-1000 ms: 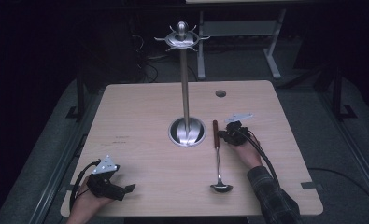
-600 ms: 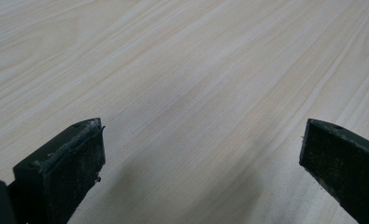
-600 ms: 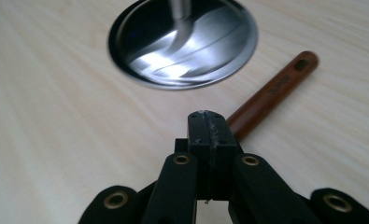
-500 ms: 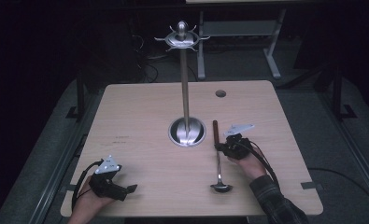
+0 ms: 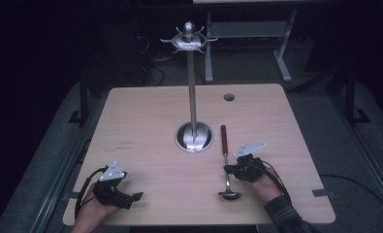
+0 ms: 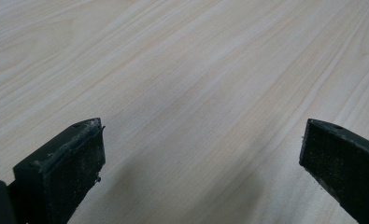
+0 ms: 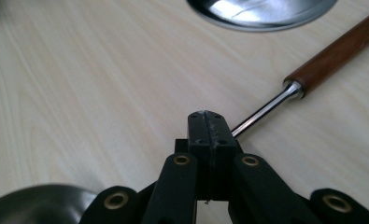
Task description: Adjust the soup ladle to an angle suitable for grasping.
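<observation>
Pale wooden table [image 5: 145, 121] carries a tall steel stand [image 5: 193, 97] at centre. At five o'clock lies a wooden-handled steel ladle [image 5: 225, 160], its shaft clamped by the right gripper [image 5: 232, 169]. At seven o'clock, the left gripper [image 5: 133, 197] rests, jaws apart.

**Bright table, dark room**

Light is falling from above onto the wooden table [image 5: 145, 121], so it is looking bright while the floor and the room around it are staying very dark. The whole high view is looking a little soft and grainy. The shiny round base [image 5: 194, 137] of the metal stand is catching the light and glowing white. In the left gripper view, the wood grain is showing sharp and a soft grey shadow is lying between the jaws. In the right gripper view, the far corner at top left is looking blurry, and the ladle's metal stem [image 7: 266, 109] is shining with a thin bright line.
</observation>
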A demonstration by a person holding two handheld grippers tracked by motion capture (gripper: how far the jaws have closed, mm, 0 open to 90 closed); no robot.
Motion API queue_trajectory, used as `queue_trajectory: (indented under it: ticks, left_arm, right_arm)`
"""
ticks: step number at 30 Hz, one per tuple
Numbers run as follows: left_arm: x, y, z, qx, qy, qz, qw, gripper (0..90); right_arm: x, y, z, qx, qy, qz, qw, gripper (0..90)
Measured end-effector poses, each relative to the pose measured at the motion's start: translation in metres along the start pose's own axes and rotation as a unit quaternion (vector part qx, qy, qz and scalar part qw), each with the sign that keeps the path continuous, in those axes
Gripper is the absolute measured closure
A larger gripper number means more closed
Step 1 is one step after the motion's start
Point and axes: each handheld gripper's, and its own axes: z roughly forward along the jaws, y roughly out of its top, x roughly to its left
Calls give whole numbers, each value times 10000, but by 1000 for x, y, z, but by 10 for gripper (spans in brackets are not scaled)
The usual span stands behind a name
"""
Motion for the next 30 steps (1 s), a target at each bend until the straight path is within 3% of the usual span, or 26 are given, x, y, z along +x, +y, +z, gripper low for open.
queue_trajectory:
  ticks: [12, 30]
  left_arm:
    - [0, 1, 2, 6, -18, 32, 10000, 0]
    - [1, 3, 5, 31, -64, 54, 10000, 0]
  right_arm:
    - [17, -10, 1, 130, 163, -165, 9996, 900]
    - [12, -14, -5, 135, 155, -93, 9997, 900]
